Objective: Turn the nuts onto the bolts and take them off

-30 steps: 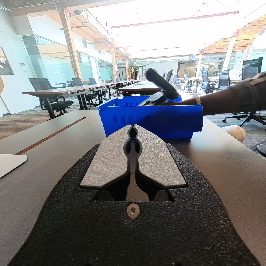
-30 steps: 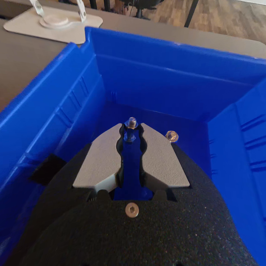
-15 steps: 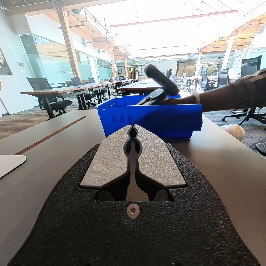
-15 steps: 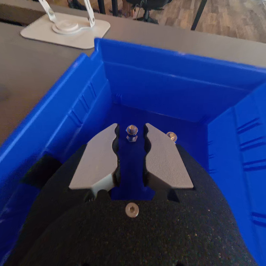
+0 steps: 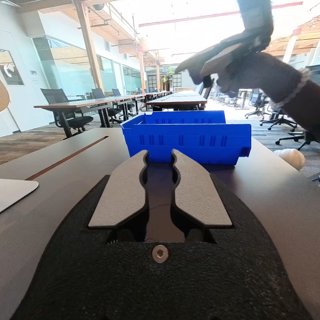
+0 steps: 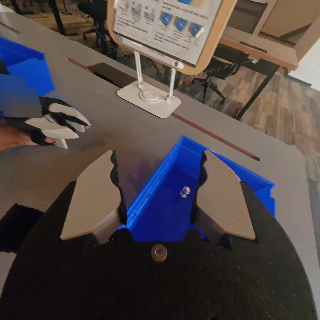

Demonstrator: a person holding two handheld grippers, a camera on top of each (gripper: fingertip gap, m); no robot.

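A blue bin (image 5: pixel 187 138) stands on the dark table ahead of my left gripper (image 5: pixel 159 153), which is open, empty and low over the tabletop. In the right wrist view, the bin (image 6: pixel 155 181) holds a small silver bolt with a nut on it (image 6: pixel 185 191). My right gripper (image 6: pixel 158 153) is wide open and empty, raised above the bin; the bolt shows between its fingers far below. In the left wrist view, the right gripper (image 5: pixel 199 69) hangs blurred in the air above the bin. The left gripper (image 6: pixel 83 130) shows at the left of the right wrist view.
A sign on a white stand with a flat base (image 6: pixel 149 98) stands on the table behind the bin; its base also shows at the left (image 5: pixel 13 192). A second blue bin (image 6: pixel 26 69) is at the far left. A white round object (image 5: pixel 292 157) sits off the table's right edge.
My right gripper opened, let go of the bolt in the bin and rose high out of the bin. My left gripper opened from shut.
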